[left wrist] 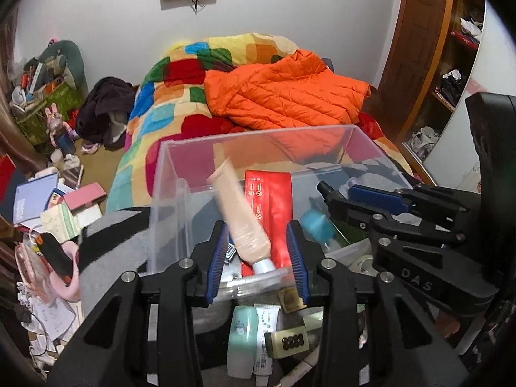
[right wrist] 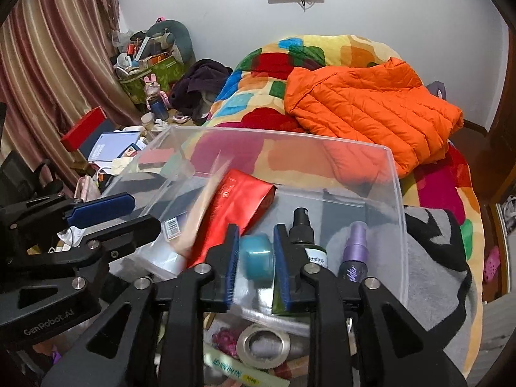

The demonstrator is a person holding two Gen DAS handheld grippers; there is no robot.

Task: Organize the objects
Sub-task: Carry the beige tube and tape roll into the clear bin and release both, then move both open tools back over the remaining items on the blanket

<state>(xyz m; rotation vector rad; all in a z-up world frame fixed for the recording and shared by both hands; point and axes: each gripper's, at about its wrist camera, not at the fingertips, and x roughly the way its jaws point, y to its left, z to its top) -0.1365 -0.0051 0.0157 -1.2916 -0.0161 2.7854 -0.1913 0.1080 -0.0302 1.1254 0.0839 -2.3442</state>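
Left wrist view: left gripper point(left wrist: 258, 258) jaws parted around a blurred beige tube point(left wrist: 240, 216) inside the clear bin point(left wrist: 167, 174); right gripper point(right wrist: 256, 264) jaws flank a teal-capped bottle point(right wrist: 258, 259), contact unclear.

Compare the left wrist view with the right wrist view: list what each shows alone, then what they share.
Left wrist only: a mint green tube lying below the clear plastic bin, and wooden shelves at the right.
Right wrist only: a purple spray bottle inside the bin, a roll of tape outside it, and striped curtains.
Both: the bin, the red pouch, the orange jacket.
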